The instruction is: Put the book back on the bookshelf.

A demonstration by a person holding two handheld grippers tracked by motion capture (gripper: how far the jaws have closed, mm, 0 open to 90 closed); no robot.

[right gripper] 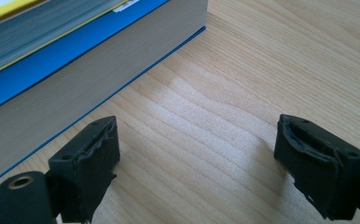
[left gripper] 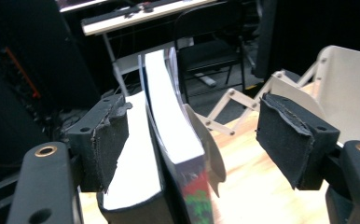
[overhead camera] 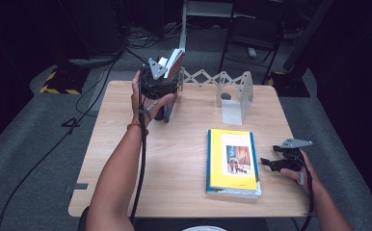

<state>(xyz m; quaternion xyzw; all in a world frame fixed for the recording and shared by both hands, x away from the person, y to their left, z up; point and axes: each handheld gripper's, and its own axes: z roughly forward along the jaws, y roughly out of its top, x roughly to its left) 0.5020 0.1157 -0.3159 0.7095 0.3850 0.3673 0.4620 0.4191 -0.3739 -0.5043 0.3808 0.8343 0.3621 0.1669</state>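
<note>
Two books (overhead camera: pixel 174 63) stand upright at the table's back left, against the left plate of a white expanding bookend (overhead camera: pixel 239 94). My left gripper (overhead camera: pixel 170 89) is held up at them. In the left gripper view its jaws are open around both books (left gripper: pixel 169 121); the left pad (left gripper: pixel 104 144) sits beside the page edge, the right pad (left gripper: pixel 287 137) well clear. A yellow book (overhead camera: pixel 233 159) lies flat on a blue one at the front right. My right gripper (overhead camera: pixel 267 163) rests on the table just right of that stack, open with only wood between its pads (right gripper: pixel 89 163), the blue book (right gripper: pixel 75 65) ahead.
The bookend's scissor lattice (overhead camera: pixel 205 77) runs along the table's back edge between its two plates. Bare wood (overhead camera: pixel 174 159) lies between the two hands. A chair and cables stand on the floor behind the table.
</note>
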